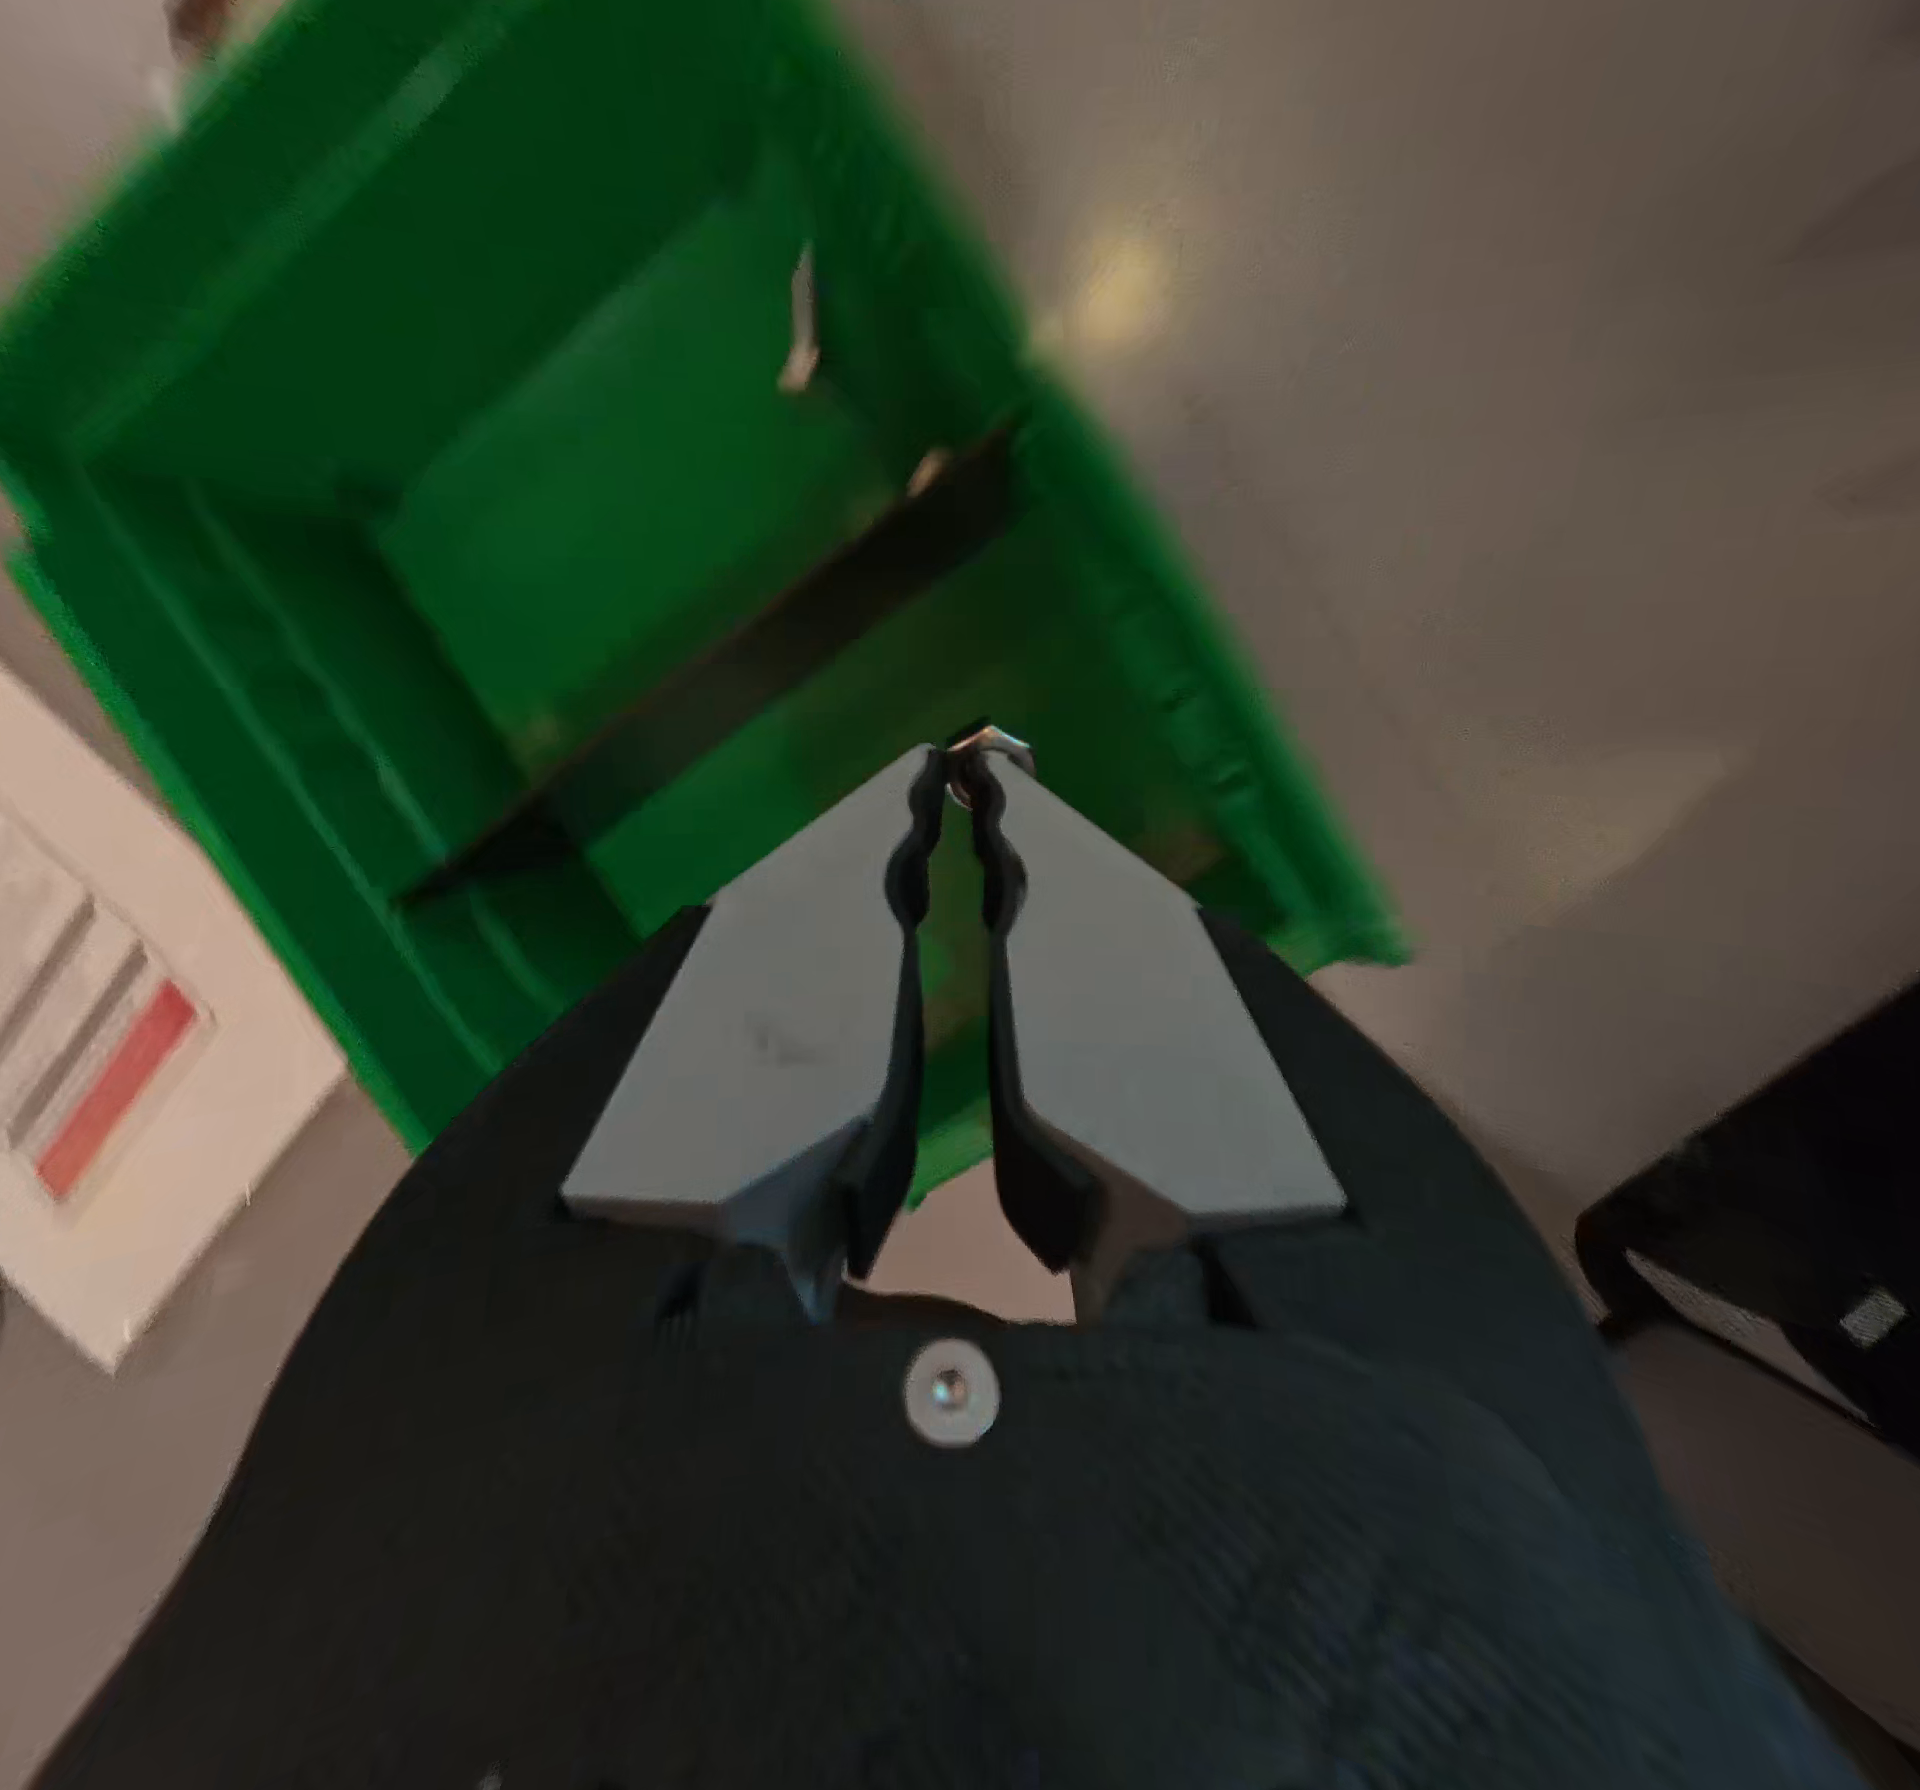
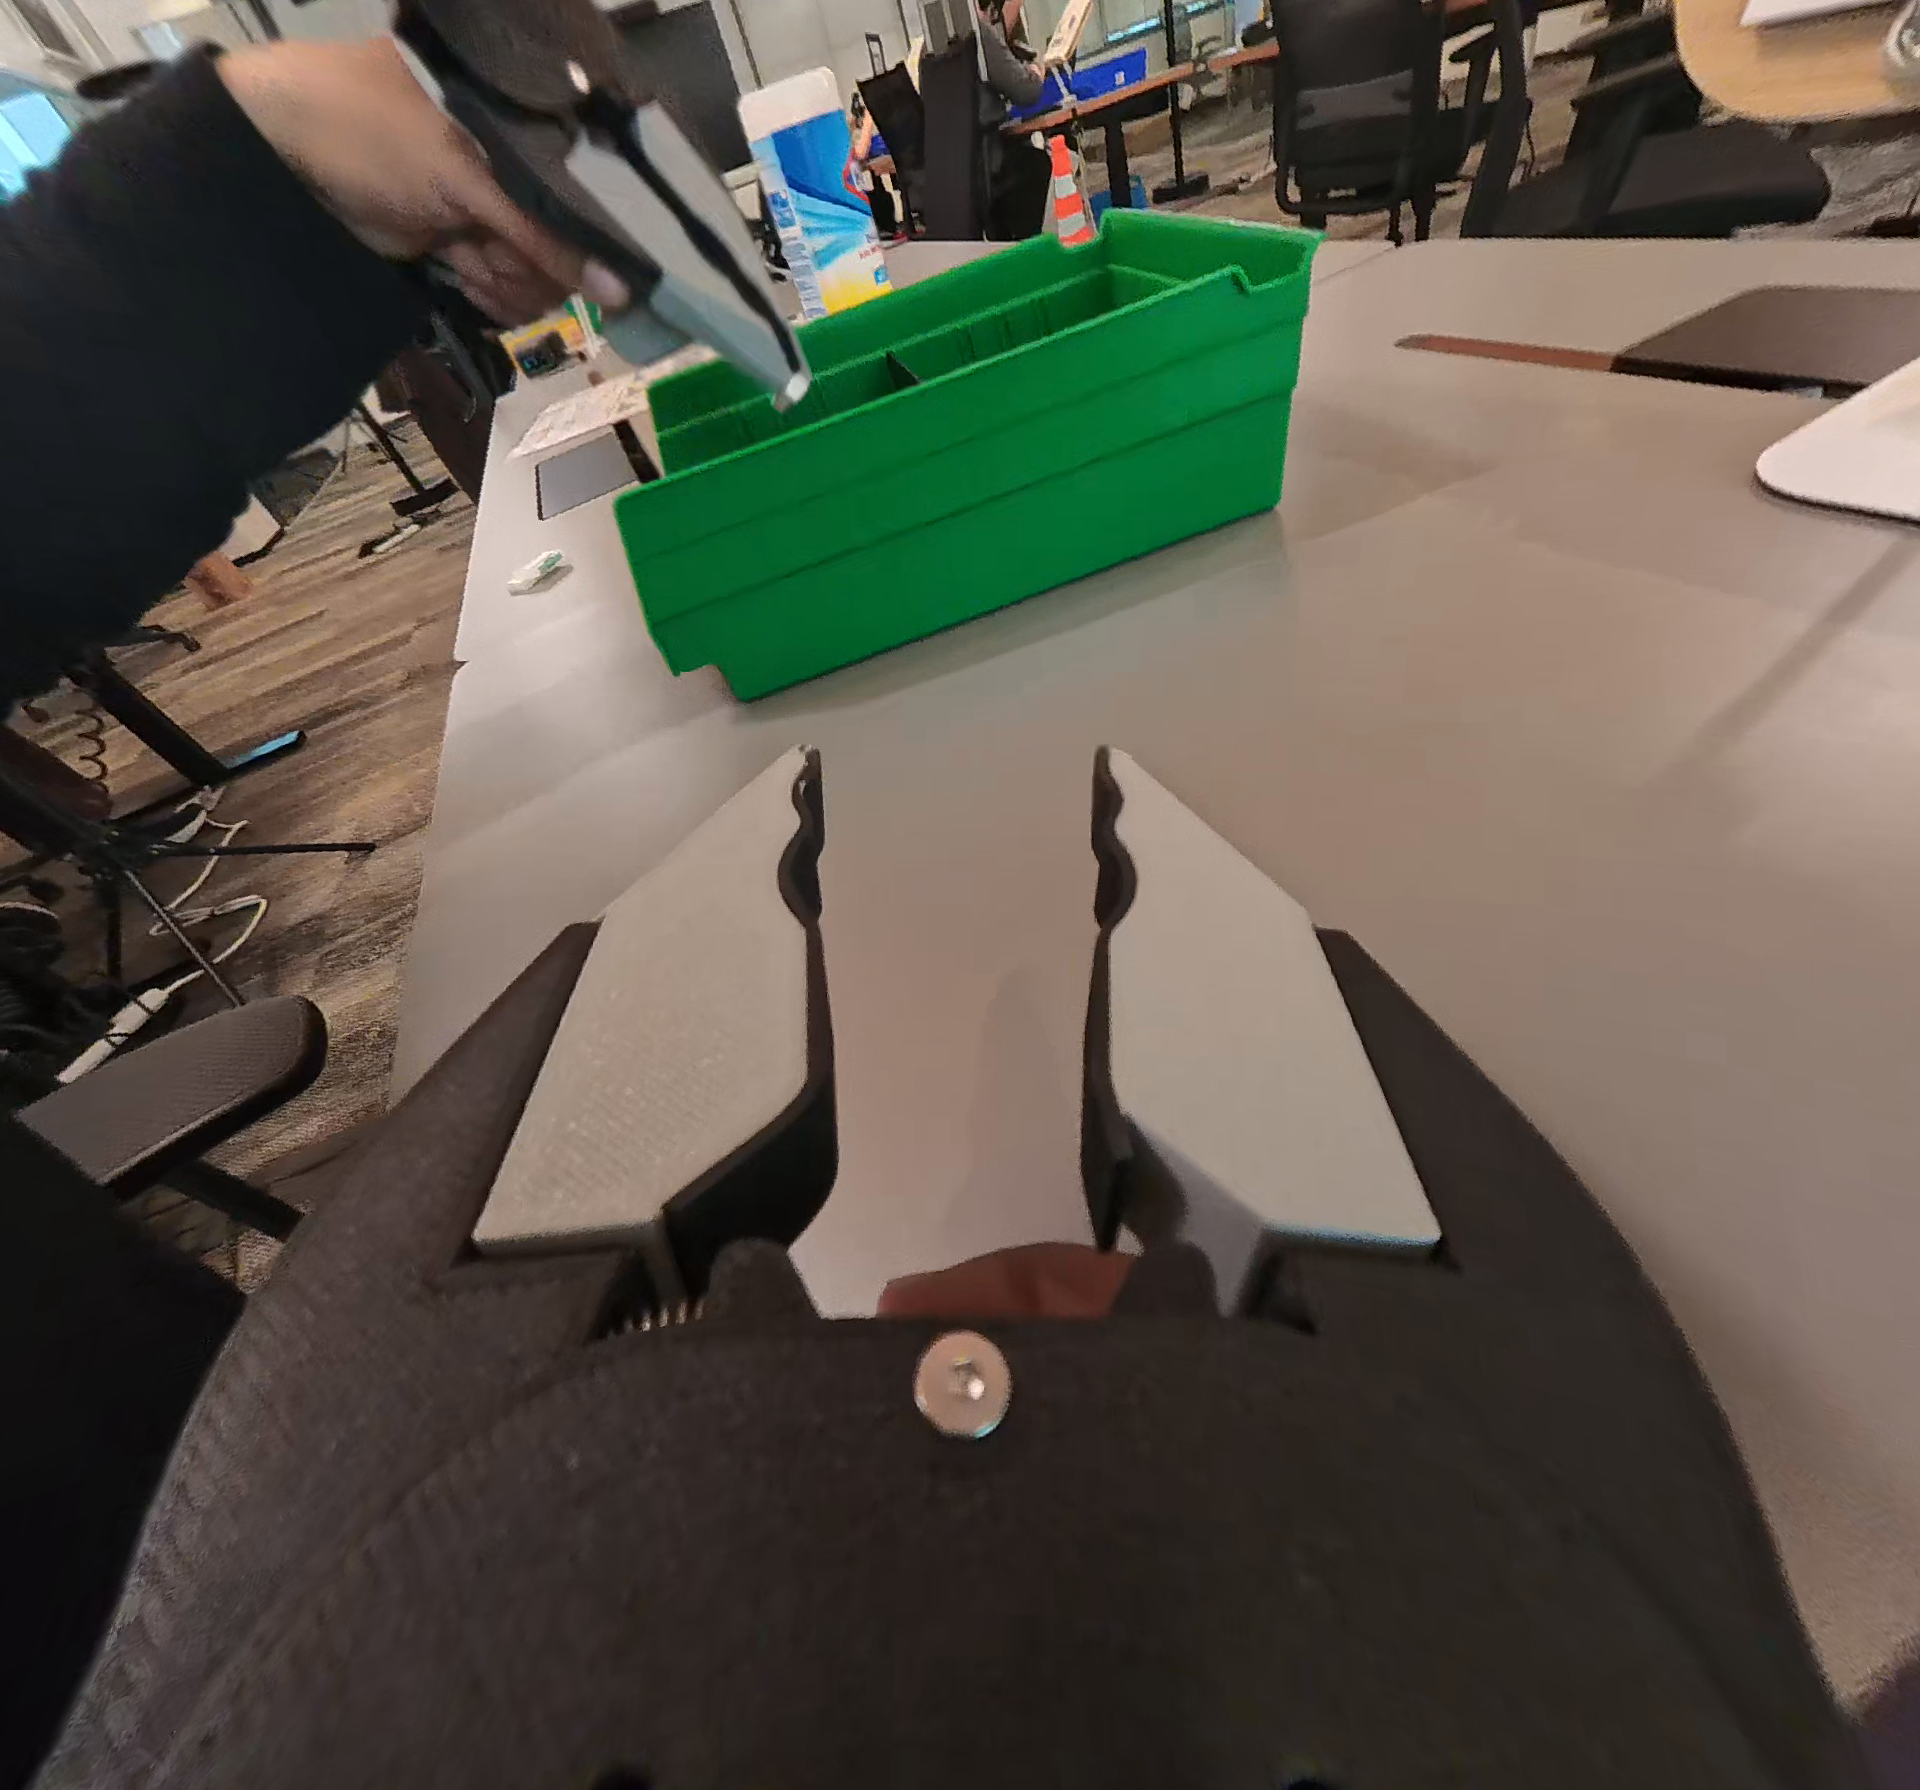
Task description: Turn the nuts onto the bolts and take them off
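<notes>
My left gripper (image 1: 968,772) is shut on a small silver nut (image 1: 989,741) at its fingertips and hangs above the green bin (image 1: 312,306). The left wrist view is blurred. A black divider (image 1: 727,670) crosses the bin, and a silver bolt (image 1: 800,317) lies in the far compartment. In the right wrist view the left gripper (image 2: 792,390) points down over the near-left end of the green bin (image 2: 966,514). My right gripper (image 2: 956,784) is open and empty, low over the grey table (image 2: 1455,753) in front of the bin.
A white paper with a red bar (image 1: 114,1065) lies left of the bin. A dark object (image 1: 1787,1252) sits at the right. A wipes canister (image 2: 816,182) stands behind the bin, a white stand foot (image 2: 1849,462) at right. Chairs and desks stand beyond the table. Left tips to right tips: about 25 centimeters.
</notes>
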### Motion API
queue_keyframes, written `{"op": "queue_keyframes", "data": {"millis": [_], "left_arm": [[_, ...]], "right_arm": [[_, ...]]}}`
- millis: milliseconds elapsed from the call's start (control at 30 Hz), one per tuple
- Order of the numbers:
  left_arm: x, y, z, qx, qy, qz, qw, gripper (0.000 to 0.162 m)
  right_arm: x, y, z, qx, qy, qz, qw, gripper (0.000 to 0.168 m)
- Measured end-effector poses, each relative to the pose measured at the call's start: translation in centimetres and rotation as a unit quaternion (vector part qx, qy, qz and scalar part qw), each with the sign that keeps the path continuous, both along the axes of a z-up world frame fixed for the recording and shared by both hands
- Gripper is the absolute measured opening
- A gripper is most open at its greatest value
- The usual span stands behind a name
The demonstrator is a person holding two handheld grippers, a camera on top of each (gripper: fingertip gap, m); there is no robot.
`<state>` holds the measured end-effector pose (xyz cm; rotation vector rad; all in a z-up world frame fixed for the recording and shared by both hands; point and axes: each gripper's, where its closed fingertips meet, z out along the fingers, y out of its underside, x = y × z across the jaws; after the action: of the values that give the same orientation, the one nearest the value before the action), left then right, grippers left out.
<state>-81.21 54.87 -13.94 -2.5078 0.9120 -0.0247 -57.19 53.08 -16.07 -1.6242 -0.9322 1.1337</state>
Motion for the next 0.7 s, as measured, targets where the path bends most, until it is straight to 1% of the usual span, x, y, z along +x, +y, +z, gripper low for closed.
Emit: {"op": "queue_keyframes", "data": {"millis": [67,100,133,200,267,300,367,500,567,600,633,700], "left_arm": [[5.3,0.0,2.1,0.031,-0.017,-0.056,0.998,0.002],[8.1,-0.5,2.1,0.028,-0.018,-0.089,0.996,0.002],[10.8,-1.1,1.4,0.022,-0.012,-0.123,0.992,0.002],[15.7,-2.1,-0.9,0.002,-0.013,-0.171,0.985,0.002],[18.4,-2.1,-3.8,-0.016,0.009,-0.19,0.982,0.002],[19.4,-2.0,-5.2,-0.027,0.01,-0.195,0.98,0.002],[21.2,-2.1,-7.4,-0.062,-0.017,-0.19,0.98,0.002],[21.2,-1.1,-10.6,-0.071,0.005,-0.158,0.985,0.003],[21.5,-1.0,-10.9,-0.075,-0.009,-0.142,0.987,0.007],[21.6,-1.0,-10.7,-0.076,-0.018,-0.138,0.987,0.018],[21.8,-1.2,-10.4,-0.077,-0.026,-0.135,0.987,0.024],[21.7,-1.2,-9.6,-0.065,-0.033,-0.134,0.988,0.025]], "right_arm": [[0.3,-0.1,0.8,0.014,0.014,-0.003,1.0,0.05],[0.7,0.1,1.4,0.022,0.026,-0.014,0.999,0.05],[1.1,0.4,2.0,0.032,0.037,-0.029,0.998,0.05],[2.0,1.4,2.9,0.053,0.046,-0.06,0.996,0.054],[2.5,2.0,3.1,0.063,0.042,-0.077,0.994,0.054],[2.7,2.2,3.2,0.065,0.044,-0.08,0.994,0.053],[2.7,2.2,3.2,0.063,0.044,-0.08,0.994,0.053],[2.8,2.4,3.0,0.069,0.036,-0.087,0.993,0.053],[3.0,2.7,3.1,0.078,0.032,-0.096,0.992,0.053],[3.1,2.7,3.2,0.08,0.033,-0.098,0.991,0.053],[3.1,2.7,3.3,0.081,0.034,-0.098,0.991,0.053],[3.1,2.6,3.4,0.084,0.035,-0.098,0.991,0.053]]}}
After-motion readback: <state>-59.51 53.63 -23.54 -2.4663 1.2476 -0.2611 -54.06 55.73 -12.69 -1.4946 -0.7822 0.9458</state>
